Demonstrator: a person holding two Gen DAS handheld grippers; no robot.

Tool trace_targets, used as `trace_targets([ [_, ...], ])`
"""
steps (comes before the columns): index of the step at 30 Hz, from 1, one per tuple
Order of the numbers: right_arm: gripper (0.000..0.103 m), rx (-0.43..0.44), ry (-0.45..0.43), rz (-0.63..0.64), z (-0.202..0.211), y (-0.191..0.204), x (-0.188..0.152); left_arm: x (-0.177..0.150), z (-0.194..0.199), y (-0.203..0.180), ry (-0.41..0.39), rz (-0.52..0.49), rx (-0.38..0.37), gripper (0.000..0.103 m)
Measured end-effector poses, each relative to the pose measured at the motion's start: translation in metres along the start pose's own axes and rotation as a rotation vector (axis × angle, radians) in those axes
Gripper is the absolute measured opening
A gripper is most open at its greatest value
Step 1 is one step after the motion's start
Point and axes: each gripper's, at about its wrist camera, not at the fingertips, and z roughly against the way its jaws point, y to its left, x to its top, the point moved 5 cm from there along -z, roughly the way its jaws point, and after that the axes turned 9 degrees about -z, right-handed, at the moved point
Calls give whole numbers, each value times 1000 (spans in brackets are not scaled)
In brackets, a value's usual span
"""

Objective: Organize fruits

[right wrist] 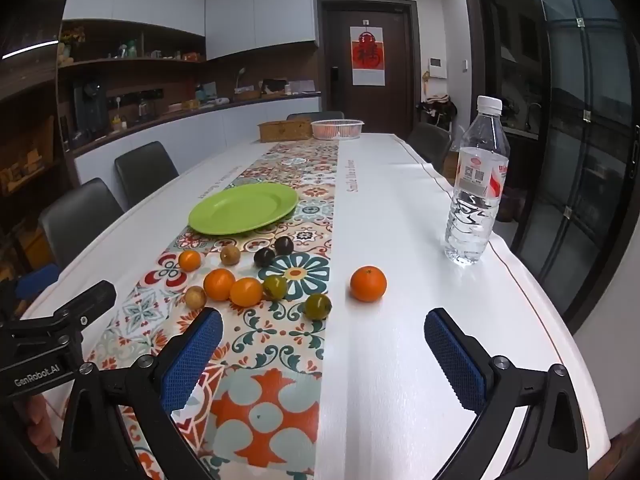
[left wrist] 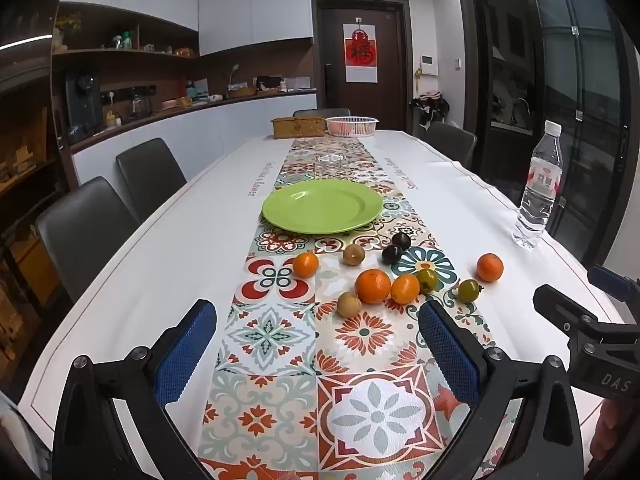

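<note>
Left gripper, right gripper agape, empty.

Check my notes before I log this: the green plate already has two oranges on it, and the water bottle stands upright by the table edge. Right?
Not quite. The green plate holds nothing; both wrist views show every orange on the table in front of it. The water bottle does stand upright by the edge.

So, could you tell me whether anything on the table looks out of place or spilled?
Nothing is spilled or damaged. The fruits lie loose on the patterned runner rather than on the empty green plate, and one orange sits apart on the white cloth. The water bottle stands upright, capped.
</note>
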Motion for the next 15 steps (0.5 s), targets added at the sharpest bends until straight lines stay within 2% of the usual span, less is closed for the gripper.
trace_targets([
  [15,102,-3,1,2,2,1,-1,1,7,0,-4,14,-15,103],
])
